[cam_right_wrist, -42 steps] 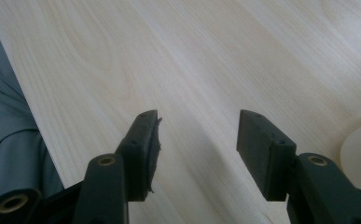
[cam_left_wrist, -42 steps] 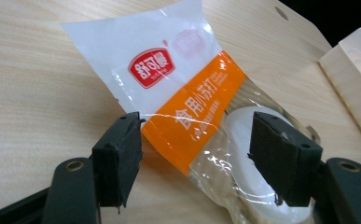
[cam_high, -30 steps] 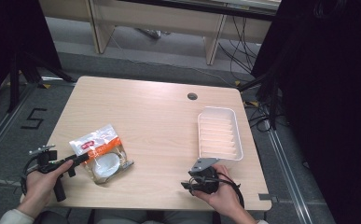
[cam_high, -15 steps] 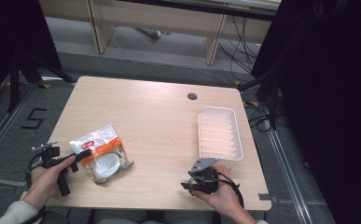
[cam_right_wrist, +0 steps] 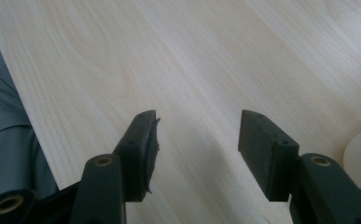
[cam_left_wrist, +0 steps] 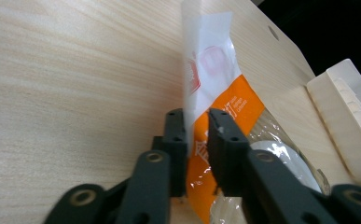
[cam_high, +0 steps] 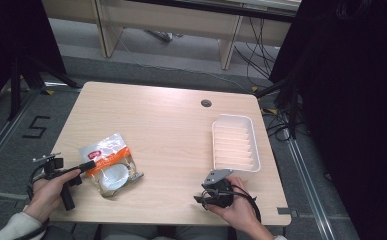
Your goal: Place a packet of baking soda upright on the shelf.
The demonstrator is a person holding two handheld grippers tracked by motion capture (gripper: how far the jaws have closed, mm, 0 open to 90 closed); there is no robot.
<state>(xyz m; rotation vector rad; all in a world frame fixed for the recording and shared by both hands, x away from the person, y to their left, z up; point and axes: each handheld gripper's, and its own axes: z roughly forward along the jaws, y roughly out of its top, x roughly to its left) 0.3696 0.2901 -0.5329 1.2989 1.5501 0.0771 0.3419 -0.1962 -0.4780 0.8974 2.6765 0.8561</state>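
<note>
A clear snack bag (cam_high: 110,164) with an orange and white label lies near the table's front left, a round white item inside it. My left gripper (cam_high: 92,165) comes in from the left at the bag's left edge. In the left gripper view its jaws have just been closing, and the left gripper (cam_left_wrist: 197,119) now pinches the edge of the bag (cam_left_wrist: 215,70) between its pads. My right gripper (cam_high: 201,199) rests low at the front right, held in a hand. In its own view the right gripper (cam_right_wrist: 197,135) stands open over bare wood.
A white ribbed tray (cam_high: 233,118) lies at the table's right side, just beyond the right hand; its edge also shows as the tray (cam_left_wrist: 341,116). A cable hole (cam_high: 206,103) sits near the far edge. The wooden table (cam_high: 156,115) has dark floor around it.
The left gripper has edged in to the bag's left edge and its jaws have closed on it. The right hand and gripper have kept still.
</note>
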